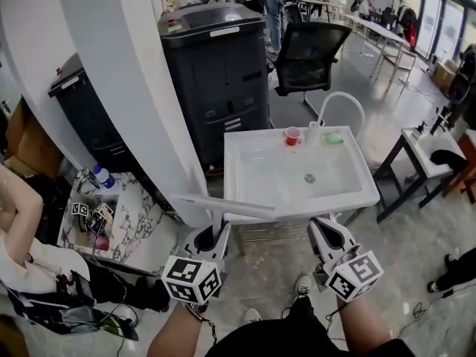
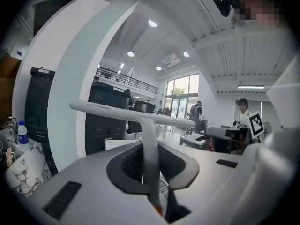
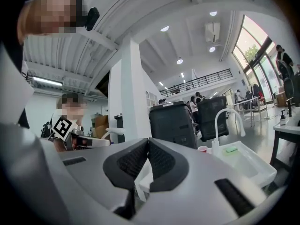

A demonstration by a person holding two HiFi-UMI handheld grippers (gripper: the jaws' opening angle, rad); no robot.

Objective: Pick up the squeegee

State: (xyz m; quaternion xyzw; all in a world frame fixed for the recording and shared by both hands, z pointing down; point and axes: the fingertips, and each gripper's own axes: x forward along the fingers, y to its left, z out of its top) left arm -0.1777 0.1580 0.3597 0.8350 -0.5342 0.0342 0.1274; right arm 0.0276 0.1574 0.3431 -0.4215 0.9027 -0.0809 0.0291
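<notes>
White plastic squeegee (image 1: 223,205) is pinched by its thin handle between the pads of our left gripper (image 1: 216,230), its long head crosswise in the air by the near left corner of the sink (image 1: 312,205). Our right gripper (image 1: 327,233) has its jaws pressed together on nothing. We judge the wide head could twist in so narrow a grip, or clip the pillar (image 1: 126,88) beside it.

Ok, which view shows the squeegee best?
The left gripper view: the squeegee, crossbar and handle, sits clamped in the left gripper mid-frame. The head view shows mainly the crossbar from above; the right gripper view, at most a white sliver.
</notes>
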